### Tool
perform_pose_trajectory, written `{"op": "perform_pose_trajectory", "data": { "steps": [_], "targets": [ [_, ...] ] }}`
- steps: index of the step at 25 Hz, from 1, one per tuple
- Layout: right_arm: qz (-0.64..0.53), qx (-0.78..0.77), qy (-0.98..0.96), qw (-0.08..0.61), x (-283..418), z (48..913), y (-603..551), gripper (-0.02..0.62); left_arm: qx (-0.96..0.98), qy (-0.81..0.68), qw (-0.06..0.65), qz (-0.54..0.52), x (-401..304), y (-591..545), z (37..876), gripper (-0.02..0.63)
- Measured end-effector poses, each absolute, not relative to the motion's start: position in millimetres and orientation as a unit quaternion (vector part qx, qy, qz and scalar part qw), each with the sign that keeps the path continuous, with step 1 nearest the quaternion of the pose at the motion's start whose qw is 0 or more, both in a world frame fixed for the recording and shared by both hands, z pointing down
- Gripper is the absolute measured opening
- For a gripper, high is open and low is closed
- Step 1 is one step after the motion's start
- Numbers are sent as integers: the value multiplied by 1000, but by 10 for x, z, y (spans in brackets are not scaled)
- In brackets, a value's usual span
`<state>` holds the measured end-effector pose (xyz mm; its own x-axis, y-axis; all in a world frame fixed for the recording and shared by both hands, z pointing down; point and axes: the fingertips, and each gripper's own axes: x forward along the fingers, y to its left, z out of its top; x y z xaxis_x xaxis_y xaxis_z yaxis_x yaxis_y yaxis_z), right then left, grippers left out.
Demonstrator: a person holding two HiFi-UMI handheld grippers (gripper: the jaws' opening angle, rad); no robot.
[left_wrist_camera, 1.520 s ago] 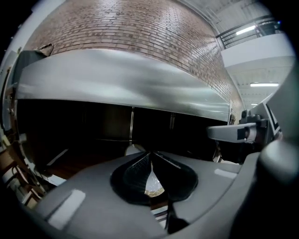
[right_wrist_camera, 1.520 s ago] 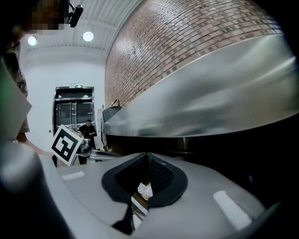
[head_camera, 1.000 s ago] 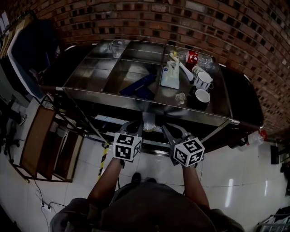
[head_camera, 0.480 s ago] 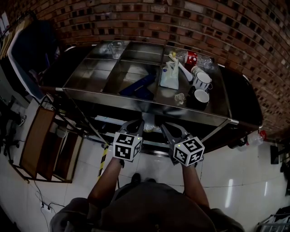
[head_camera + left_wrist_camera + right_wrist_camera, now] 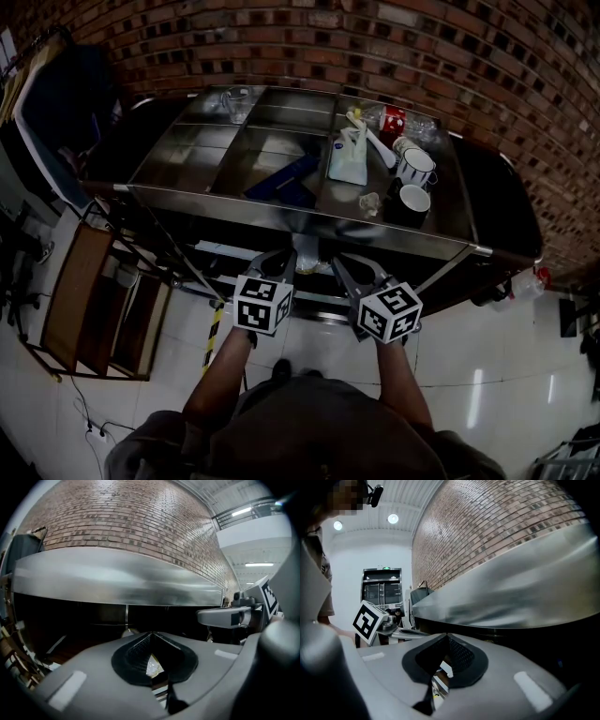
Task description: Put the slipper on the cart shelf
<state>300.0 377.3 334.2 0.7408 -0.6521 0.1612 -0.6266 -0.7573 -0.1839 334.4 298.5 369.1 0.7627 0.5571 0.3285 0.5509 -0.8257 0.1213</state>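
Note:
A blue slipper (image 5: pixel 284 180) lies on the steel top of the cart (image 5: pixel 187 164), in a middle compartment. Both grippers hang low in front of the cart's near edge, well short of the slipper. My left gripper (image 5: pixel 281 261) is shut with nothing in it; in the left gripper view its pads (image 5: pixel 140 649) meet under the cart's steel rim (image 5: pixel 117 581). Beside it on the right, my right gripper (image 5: pixel 345 268) is also shut and holds nothing; its pads (image 5: pixel 459 656) meet in the right gripper view. Neither gripper view shows the slipper.
On the right of the cart top stand a white jug (image 5: pixel 349 157), two mugs (image 5: pixel 419 167) (image 5: pixel 413 202) and a red can (image 5: pixel 397 120). A clear measuring cup (image 5: pixel 236 98) sits at the back. A brick wall (image 5: pixel 422 47) runs behind; a wooden rack (image 5: pixel 94 300) stands at the left.

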Motion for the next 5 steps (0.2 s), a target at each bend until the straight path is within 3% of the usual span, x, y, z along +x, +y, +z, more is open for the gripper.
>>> {"op": "perform_pose_trajectory", "data": {
  "steps": [5],
  "targets": [
    [-109, -930, 345, 58, 3001, 3349, 3770, -2, 940, 292, 13, 178, 3358, 2973, 3700, 8]
  ]
}}
